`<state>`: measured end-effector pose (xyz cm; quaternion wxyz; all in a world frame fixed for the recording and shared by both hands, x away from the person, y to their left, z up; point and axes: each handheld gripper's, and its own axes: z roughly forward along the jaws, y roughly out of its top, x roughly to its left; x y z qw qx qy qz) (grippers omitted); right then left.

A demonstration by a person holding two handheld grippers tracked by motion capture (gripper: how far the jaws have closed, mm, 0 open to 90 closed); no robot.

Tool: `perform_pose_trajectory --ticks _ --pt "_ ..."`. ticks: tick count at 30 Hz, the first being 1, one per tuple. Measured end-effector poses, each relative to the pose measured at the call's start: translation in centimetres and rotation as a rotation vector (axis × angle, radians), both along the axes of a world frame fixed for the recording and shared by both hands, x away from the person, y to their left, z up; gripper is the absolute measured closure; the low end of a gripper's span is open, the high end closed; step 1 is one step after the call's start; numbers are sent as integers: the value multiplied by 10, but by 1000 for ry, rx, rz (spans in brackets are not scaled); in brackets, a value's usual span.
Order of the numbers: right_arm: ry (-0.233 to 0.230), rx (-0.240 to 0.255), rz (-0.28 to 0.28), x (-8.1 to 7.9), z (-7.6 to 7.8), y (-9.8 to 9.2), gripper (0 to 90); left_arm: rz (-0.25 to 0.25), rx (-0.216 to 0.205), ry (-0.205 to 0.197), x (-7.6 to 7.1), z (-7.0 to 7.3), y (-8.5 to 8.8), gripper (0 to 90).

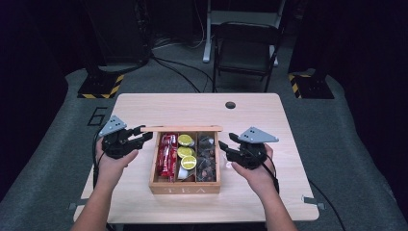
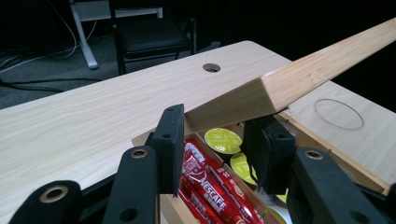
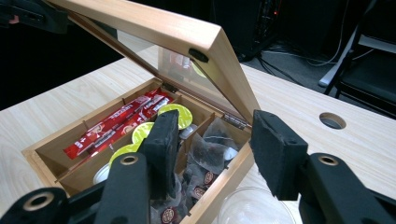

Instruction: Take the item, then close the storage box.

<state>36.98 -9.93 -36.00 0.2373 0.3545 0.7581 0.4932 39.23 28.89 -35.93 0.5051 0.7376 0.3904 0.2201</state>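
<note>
- At the centre of your high view, the tea box [image 1: 185,185] sits on the bench [image 1: 144,108], its lid [image 1: 182,128] raised along the far edge.
- In the box, sachets [image 1: 167,155] fill the left compartment, capsules [image 1: 185,151] the middle, tea bags [image 1: 207,159] the right.
- Your left tongs [image 1: 144,135] are at the lid's left corner; your right tongs [image 1: 224,149] are just right of the box.
- A chair [image 1: 246,48] stands behind the bench, at the frame's top.

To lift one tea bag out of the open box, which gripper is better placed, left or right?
Probably the right gripper: open, beside the tea bags compartment. The left gripper is at the lid corner.
</note>
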Motion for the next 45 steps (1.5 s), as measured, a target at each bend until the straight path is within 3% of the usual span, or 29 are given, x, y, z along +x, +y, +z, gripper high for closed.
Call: perform_pose_trajectory --ticks 6,9,14,19,25,29,37,45 --pt "-10 -21 -24 3 0 0 476 -4 -9 0 2 0 1 588" --pt "15 -16 -42 7 -3 1 463 -4 -13 0 3 0 1 588" --pt "8 -43 -39 5 -9 1 434 -5 -14 0 3 0 1 587" --pt "30 -61 -39 -1 -22 -5 389 -2 -11 -1 3 0 0 588" --pt "84 -28 -66 1 -43 -17 353 -2 -12 -2 3 1 1 587" --pt "86 -25 -69 2 -53 -19 360 -4 -10 0 3 0 0 583" --pt "58 -41 -13 -4 -60 -5 398 -1 -6 -4 3 -1 0 580" --pt "104 -72 63 -8 -75 16 436 -1 -4 -3 3 -1 -1 579"
